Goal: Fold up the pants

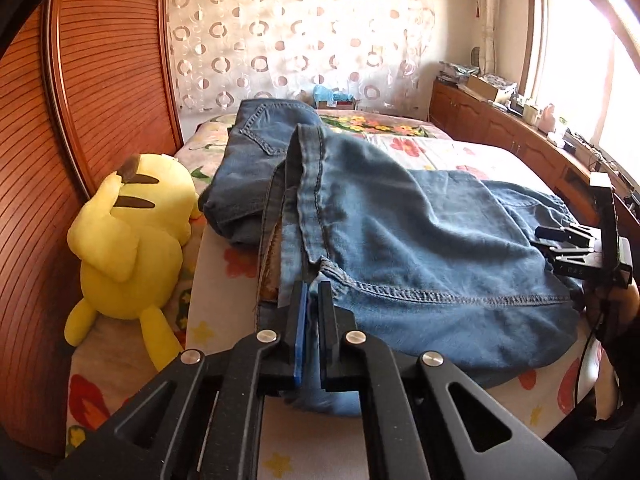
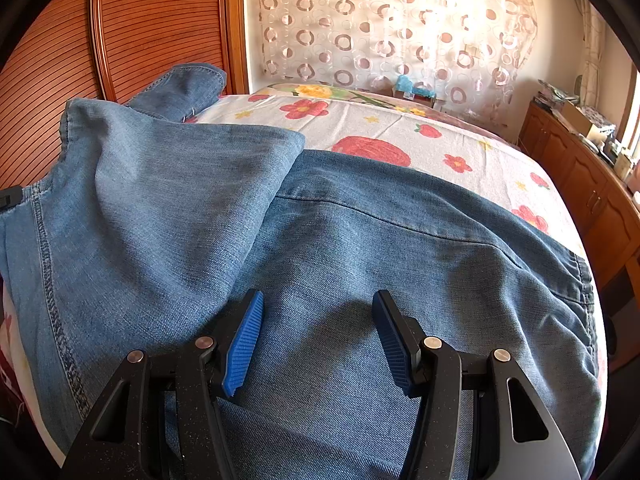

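Left of the left gripper (image 1: pixel 313 304), a yellow plush toy with brown-tipped ears (image 1: pixel 132 240) lies on the flower-printed bed sheet (image 1: pixel 460 150) against the ribbed reddish-brown wooden wardrobe door (image 1: pixel 104 92). The left gripper's two black fingers are pressed nearly together on a stitched hem of the faded blue denim pants (image 1: pixel 420 236), pinching the cloth between them. From that pinch the denim runs forward and to the right in a loose heap, one folded part with a back pocket lying farther ahead toward the wall. At the far right of the left wrist view, the right gripper (image 1: pixel 560 246) sits at the heap's edge.

In the right wrist view, the right gripper (image 2: pixel 318 330) has its blue ribbed pads (image 2: pixel 244 344) spread wide apart, holding nothing, directly over the pants (image 2: pixel 340 248), which fill the space beneath and ahead of it; a lighter folded flap lies to its left. Beyond the denim the bed sheet (image 2: pixel 400 128) stretches ahead. A sheer curtain with ring patterns (image 2: pixel 400 28) hangs on the far wall, and a cluttered wooden cabinet (image 2: pixel 592 192) runs along the right under a bright window.
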`<state>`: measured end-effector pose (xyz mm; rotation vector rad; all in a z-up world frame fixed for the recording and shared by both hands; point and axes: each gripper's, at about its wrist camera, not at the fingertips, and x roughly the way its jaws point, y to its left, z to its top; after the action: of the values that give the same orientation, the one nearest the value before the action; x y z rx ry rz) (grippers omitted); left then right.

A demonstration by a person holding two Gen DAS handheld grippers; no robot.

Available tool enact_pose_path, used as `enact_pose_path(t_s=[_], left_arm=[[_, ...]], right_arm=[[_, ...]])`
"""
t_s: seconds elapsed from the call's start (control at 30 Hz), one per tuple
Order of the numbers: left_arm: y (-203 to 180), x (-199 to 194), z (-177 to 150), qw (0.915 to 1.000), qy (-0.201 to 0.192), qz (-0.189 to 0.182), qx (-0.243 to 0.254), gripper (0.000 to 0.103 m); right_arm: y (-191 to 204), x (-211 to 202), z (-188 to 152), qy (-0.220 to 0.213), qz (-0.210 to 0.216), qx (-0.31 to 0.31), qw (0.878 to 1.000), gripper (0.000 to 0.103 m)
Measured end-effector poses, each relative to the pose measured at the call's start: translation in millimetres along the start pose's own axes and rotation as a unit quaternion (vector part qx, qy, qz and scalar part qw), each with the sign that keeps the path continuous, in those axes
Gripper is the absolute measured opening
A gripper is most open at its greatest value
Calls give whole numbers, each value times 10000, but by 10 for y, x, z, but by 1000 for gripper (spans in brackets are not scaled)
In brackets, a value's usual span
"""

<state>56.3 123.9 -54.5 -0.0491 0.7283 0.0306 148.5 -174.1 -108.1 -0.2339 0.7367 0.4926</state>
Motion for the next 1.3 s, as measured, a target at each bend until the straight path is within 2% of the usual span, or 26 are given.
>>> enact_pose_path(t_s=[0.07, 0.1, 0.17, 0.2, 0.23, 0.27, 0.33, 0.43, 0.6, 1.3], left_arm=[[-25, -34, 27, 10000, -69, -9, -3, 5], [-39, -39, 39, 10000, -81, -42, -4, 10], [-81, -37, 59, 9999, -89, -122, 20, 26], [-100, -32, 65, 9998, -103, -148, 27, 43], [-118, -19, 73, 9997, -121, -189, 39, 53], [-154, 0, 81, 9996, -123, -227, 62, 57], [-215, 42, 88, 9995, -92, -304, 83, 80], [-337, 112, 95, 9986, -52, -523, 60, 82], [-535, 189, 111, 9978, -18, -655, 94, 82], [-1103, 190, 216, 9960, -89, -748, 490, 82]], right_arm=[[-1, 1, -1, -1, 0, 0, 10000, 58], [0, 2, -1, -1, 0, 1, 10000, 58], [-3, 5, -1, -1, -1, 0, 10000, 58], [-1, 4, -1, -1, -1, 0, 10000, 58], [-1, 4, -2, -1, 0, 1, 10000, 58], [-1, 5, -2, -1, 0, 1, 10000, 58], [-2, 6, -3, -2, -1, 2, 10000, 58], [-2, 6, -5, -3, 0, 5, 10000, 58], [-3, 9, -9, -3, 0, 5, 10000, 58], [-8, 43, -18, -8, -43, 13, 10000, 58]])
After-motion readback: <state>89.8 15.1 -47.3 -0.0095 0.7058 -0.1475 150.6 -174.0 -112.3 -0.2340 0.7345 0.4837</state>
